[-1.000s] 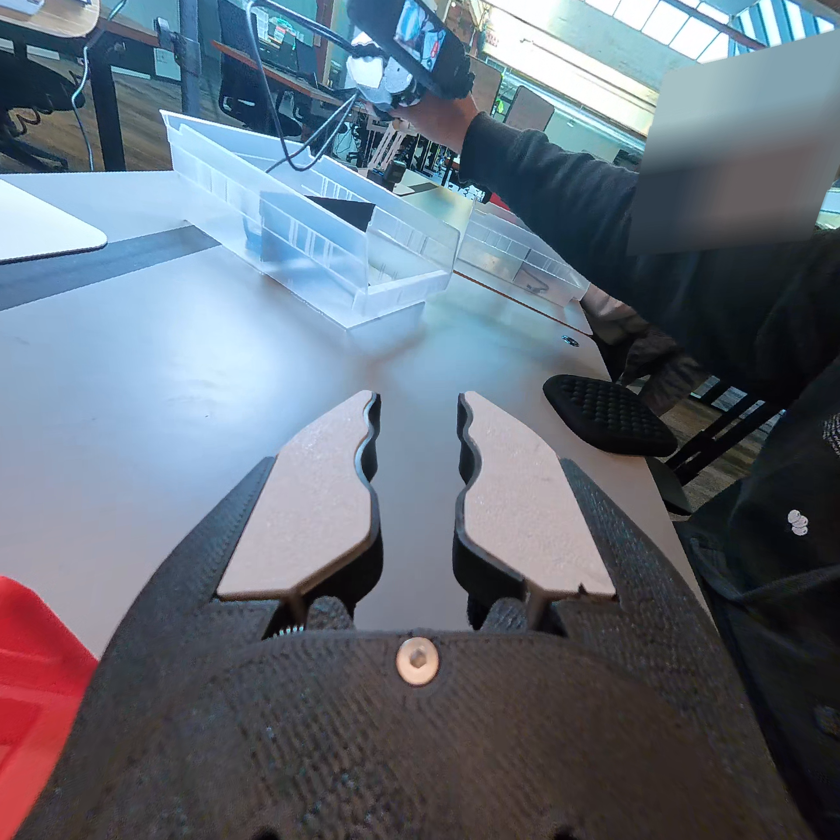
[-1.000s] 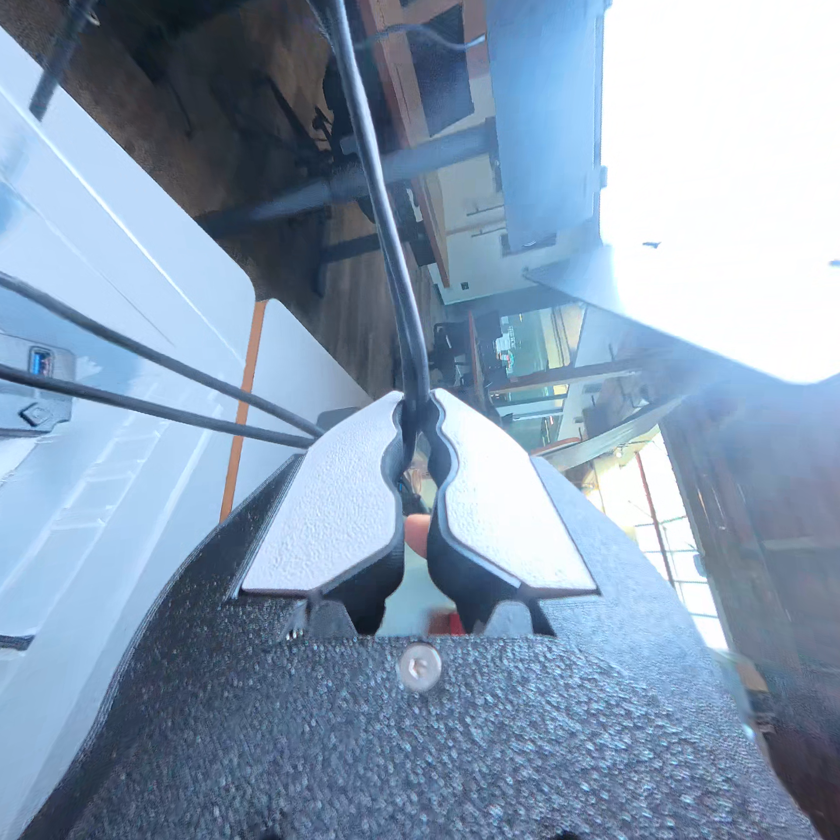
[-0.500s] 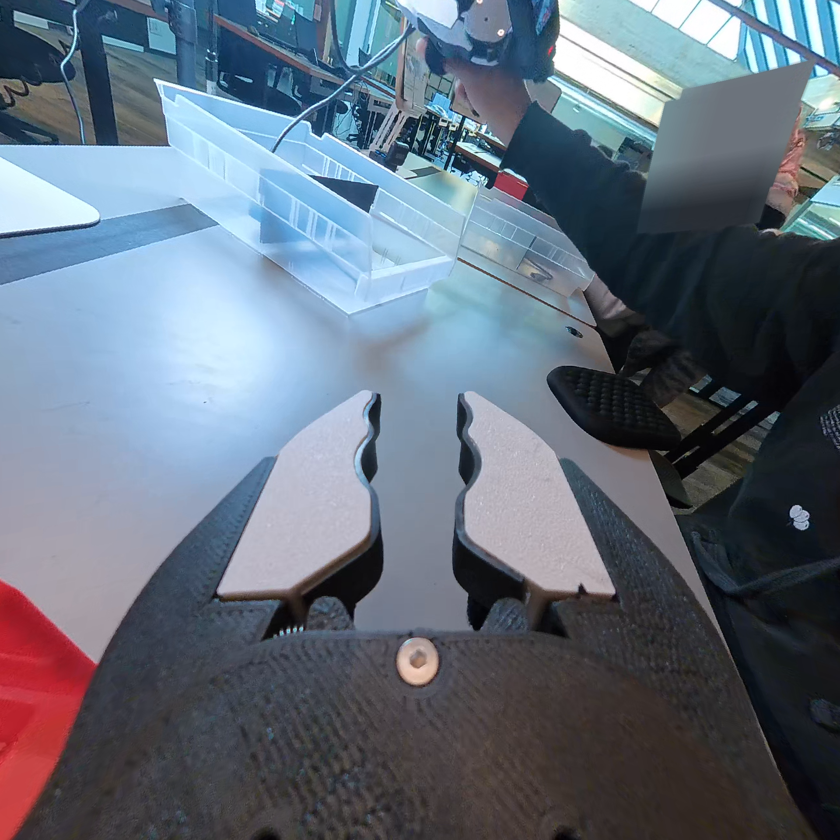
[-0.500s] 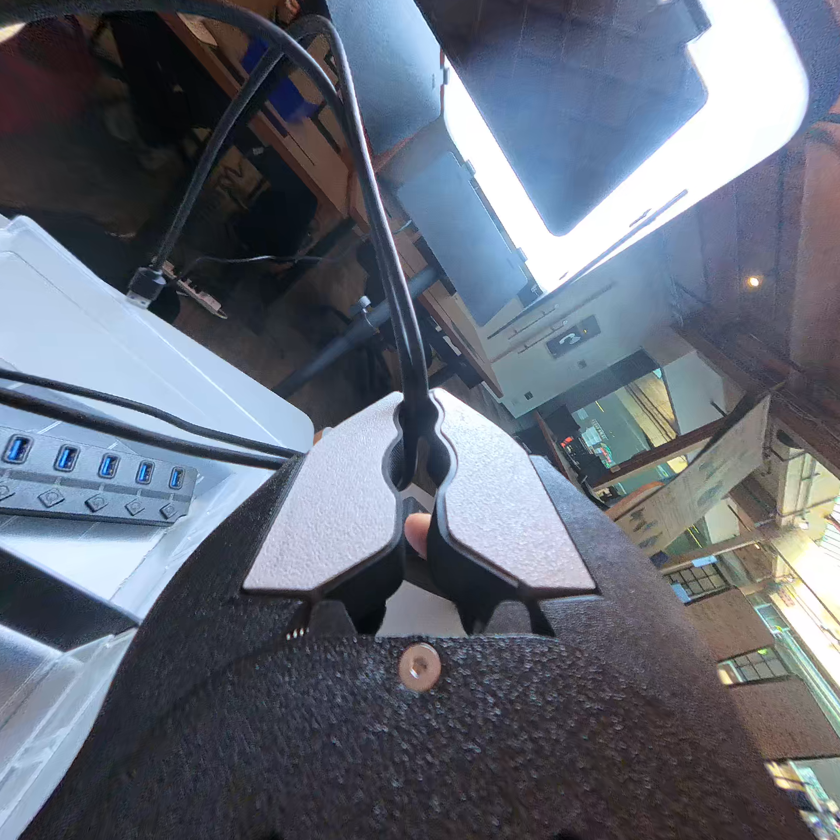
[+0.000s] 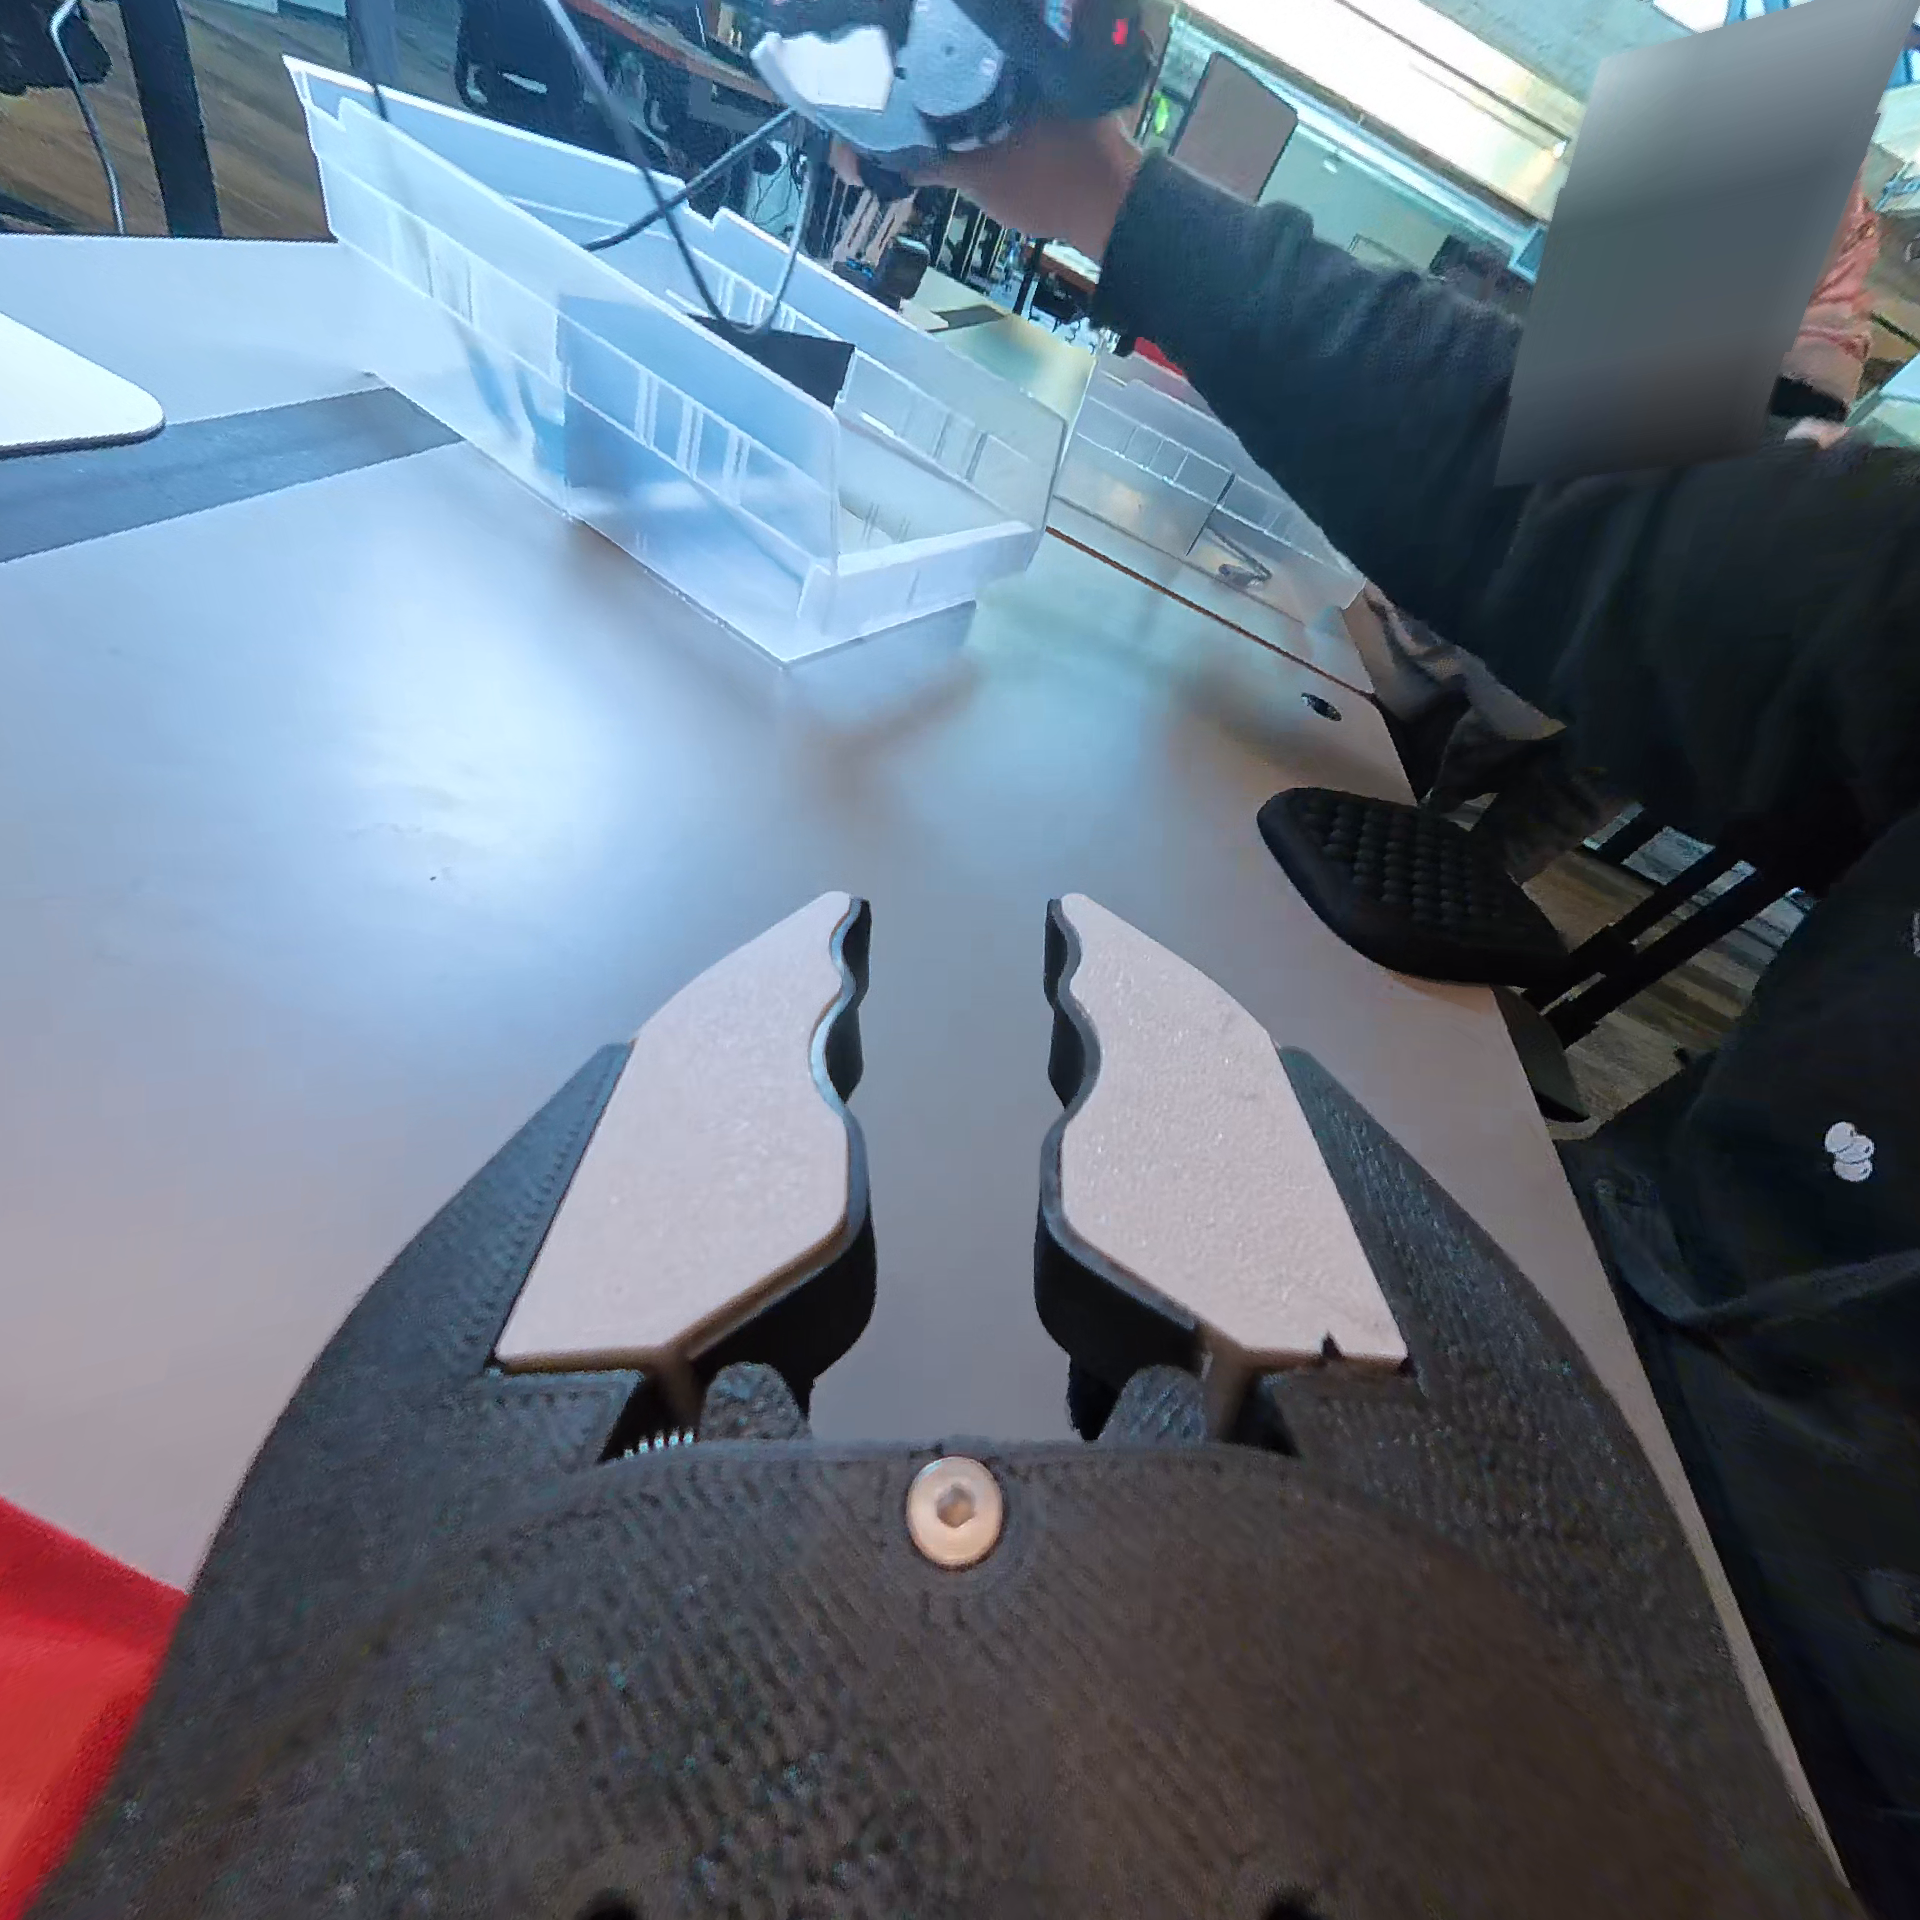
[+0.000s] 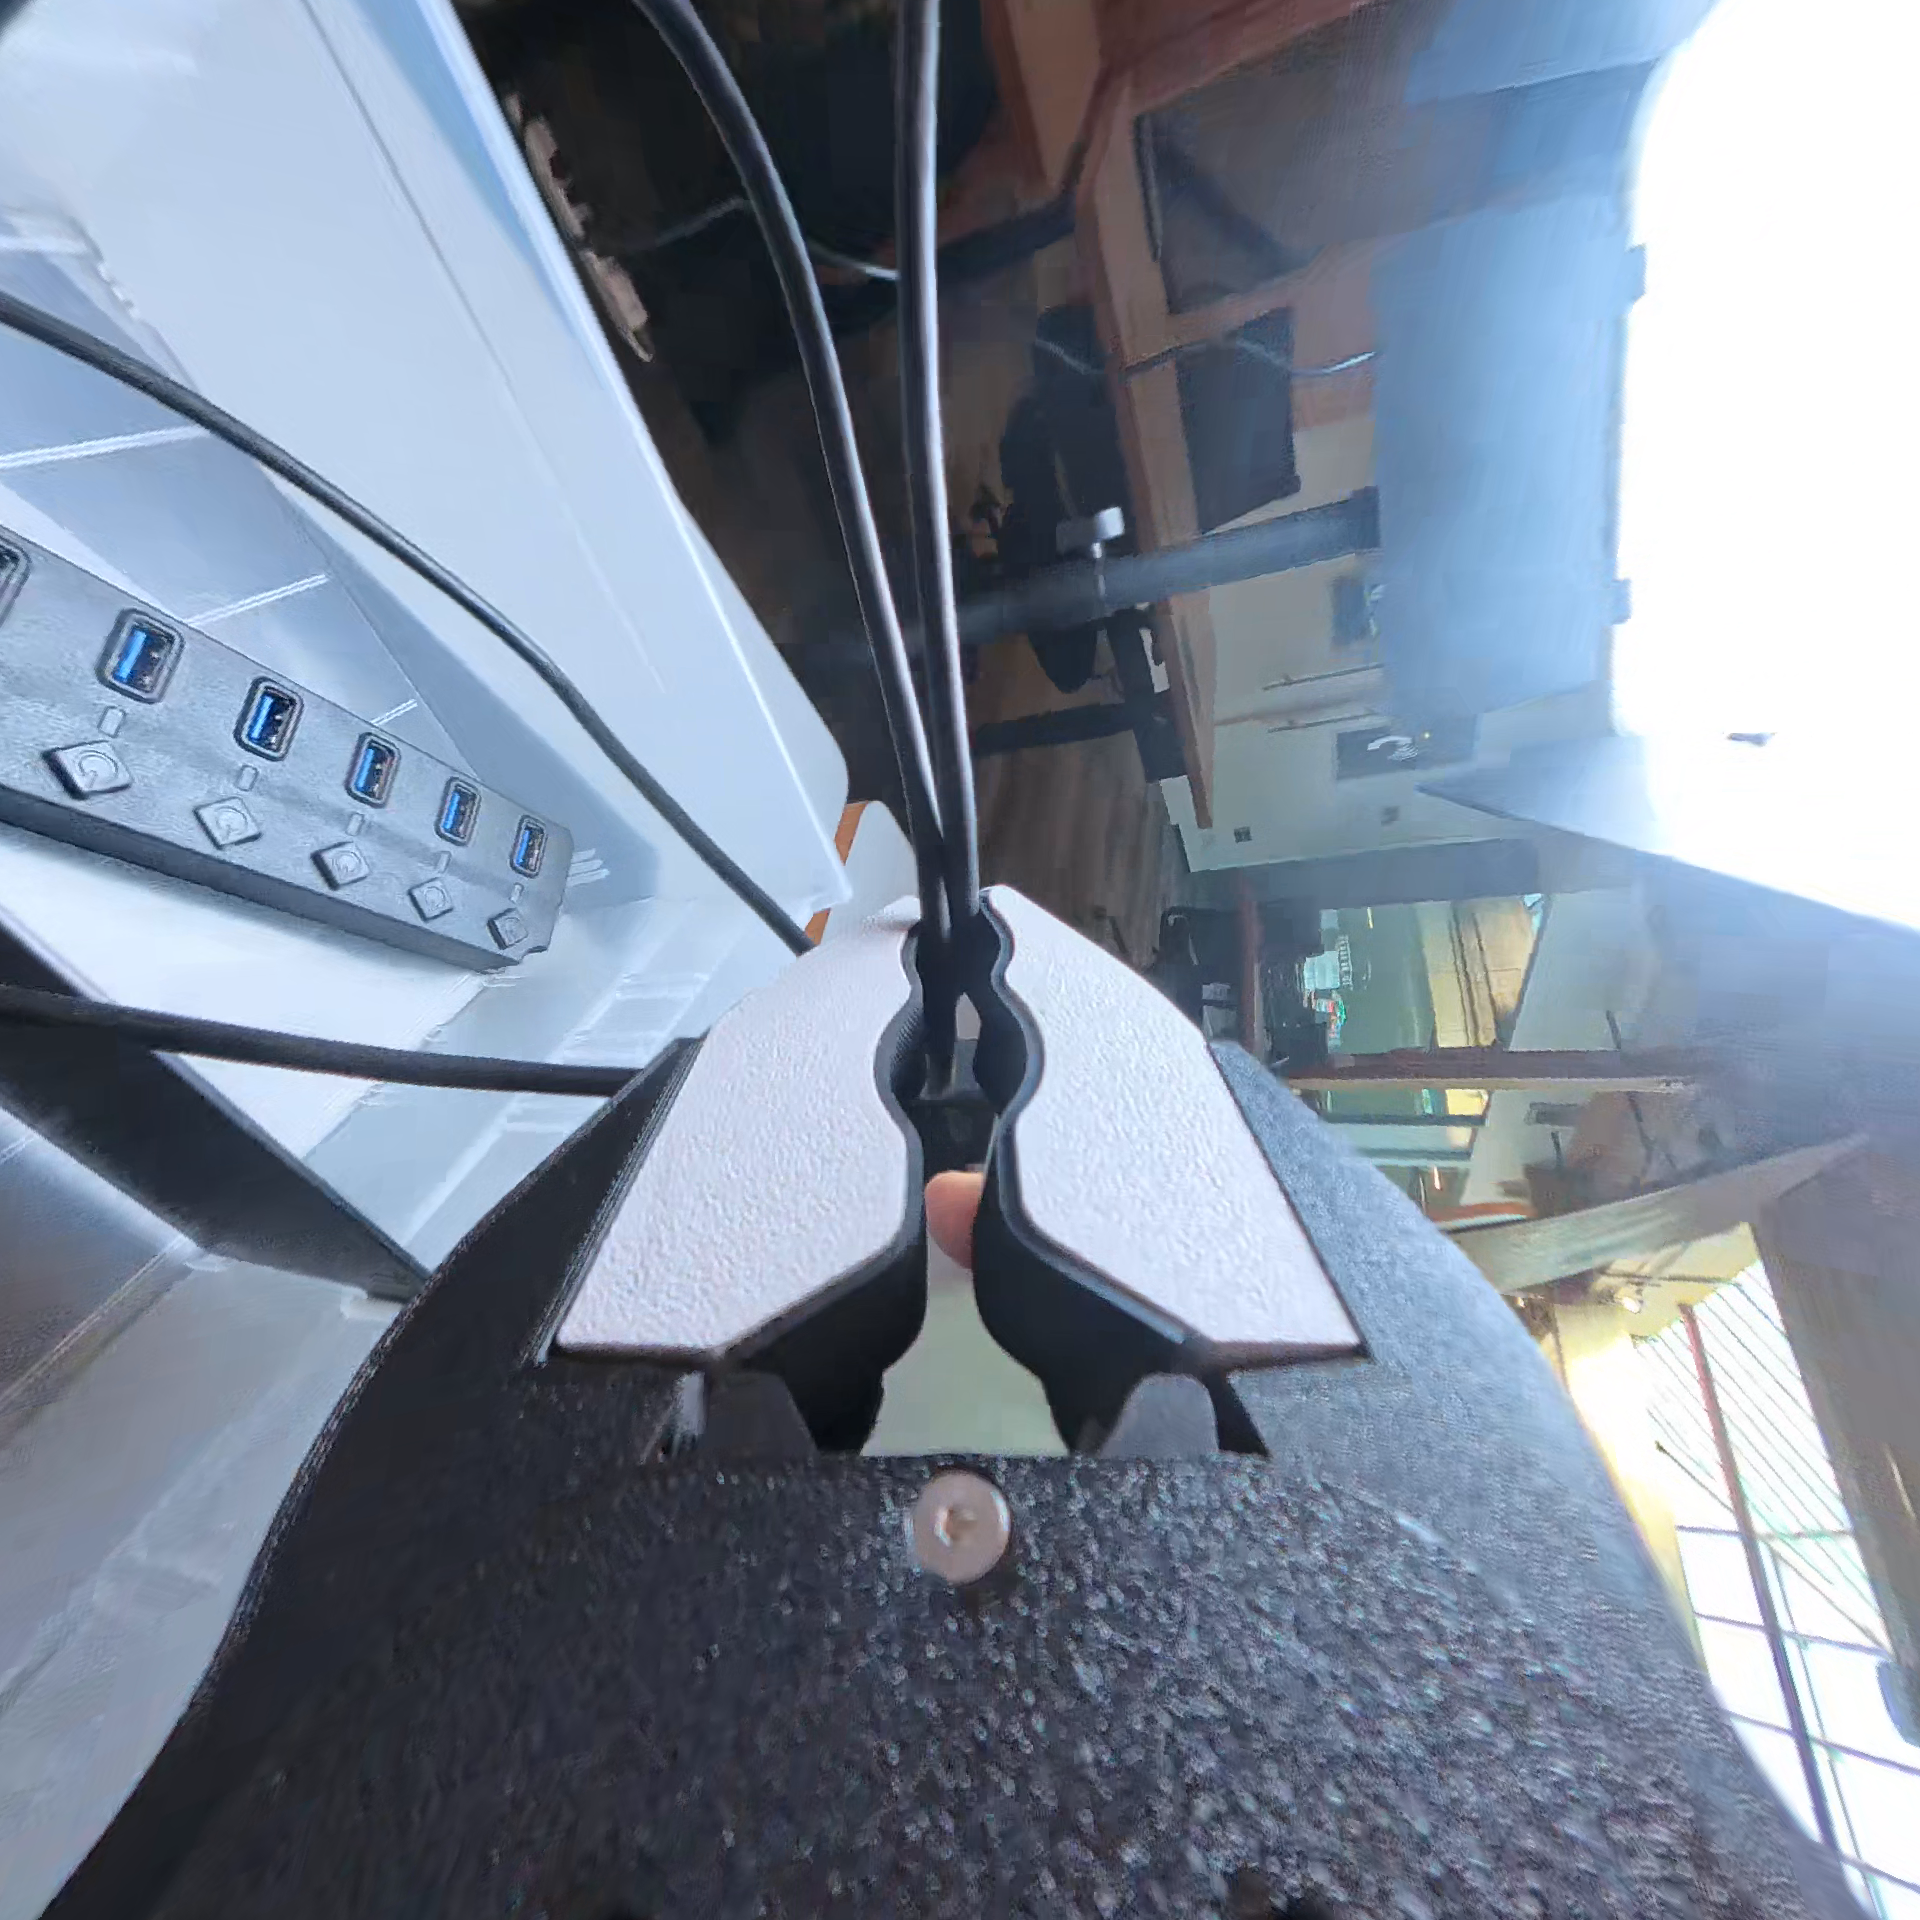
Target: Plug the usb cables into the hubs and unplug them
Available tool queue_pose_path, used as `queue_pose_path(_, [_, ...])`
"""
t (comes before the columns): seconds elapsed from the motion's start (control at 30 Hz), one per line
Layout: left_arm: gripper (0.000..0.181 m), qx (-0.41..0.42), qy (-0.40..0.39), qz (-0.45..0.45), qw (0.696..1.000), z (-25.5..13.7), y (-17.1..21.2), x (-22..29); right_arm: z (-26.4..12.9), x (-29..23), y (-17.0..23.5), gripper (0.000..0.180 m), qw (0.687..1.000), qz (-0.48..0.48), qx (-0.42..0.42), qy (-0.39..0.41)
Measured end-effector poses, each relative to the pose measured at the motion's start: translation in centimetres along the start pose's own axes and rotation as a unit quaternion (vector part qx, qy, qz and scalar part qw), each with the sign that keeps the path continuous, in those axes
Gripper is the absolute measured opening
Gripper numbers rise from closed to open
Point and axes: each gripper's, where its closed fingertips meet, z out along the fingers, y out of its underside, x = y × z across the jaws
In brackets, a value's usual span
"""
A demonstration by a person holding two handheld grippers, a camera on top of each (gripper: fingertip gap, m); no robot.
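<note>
My right gripper (image 6: 958, 920) is shut on a black USB cable (image 6: 935, 582) that runs up out of its tips. It hangs tilted above a clear plastic bin (image 6: 540, 499). A dark USB hub (image 6: 260, 769) with several blue ports lies in that bin, left of the fingers. Other black cables (image 6: 416, 551) cross over the hub. My left gripper (image 5: 954, 914) is open and empty, low over the grey table (image 5: 416, 831). In the left wrist view the right gripper (image 5: 914, 73) is held high over the bin (image 5: 727, 457) by a person's dark sleeve (image 5: 1299, 343).
A second clear bin (image 5: 1174, 468) stands behind the first. A black chair armrest (image 5: 1403, 894) sits at the table's right edge. A red object (image 5: 62, 1704) is at the lower left. A white pad (image 5: 62, 395) lies at far left. The dark USB hub (image 6: 260, 769) is closer to my right gripper, around 15 cm from its tips; the left tips are 45 cm off.
My right gripper has swung with the cable and now faces the hub's ports from closer. It has dropped lower over the bin in the left wrist view. My left gripper stays put, open.
</note>
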Motion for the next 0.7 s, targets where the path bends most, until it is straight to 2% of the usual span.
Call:
queue_pose_path(0.2, [0.032,-0.013,0.000,-0.003,1.000,0.2,0.7,-0.3,5.2,-3.0,0.1,0.002,0.995,-0.017,-0.091,-0.035])
queue_pose_path(0.27, [0.032,-0.016,0.000,-0.005,1.000,0.2,0.8,-0.5,6.3,-3.0,0.8,0.002,0.992,0.027,-0.117,-0.035])
queue_pose_path(0.33, [0.032,-0.016,0.000,-0.009,1.000,0.2,0.9,-0.6,7.1,-2.4,0.8,0.002,0.986,0.107,-0.116,-0.046])
queue_pose_path(0.4, [0.032,-0.018,-0.001,-0.013,1.000,0.3,1.0,-0.8,7.6,-1.6,0.7,0.002,0.984,0.136,-0.109,-0.046])
queue_pose_path(0.53, [0.032,-0.028,-0.003,-0.012,1.000,0.5,1.5,-0.9,7.9,-2.3,0.9,0.002,0.989,0.089,-0.114,-0.032])
queue_pose_path(0.7, [0.032,-0.039,0.000,-0.007,0.999,0.9,1.9,-0.7,6.5,-6.7,1.2,0.006,0.989,0.015,-0.119,-0.081])
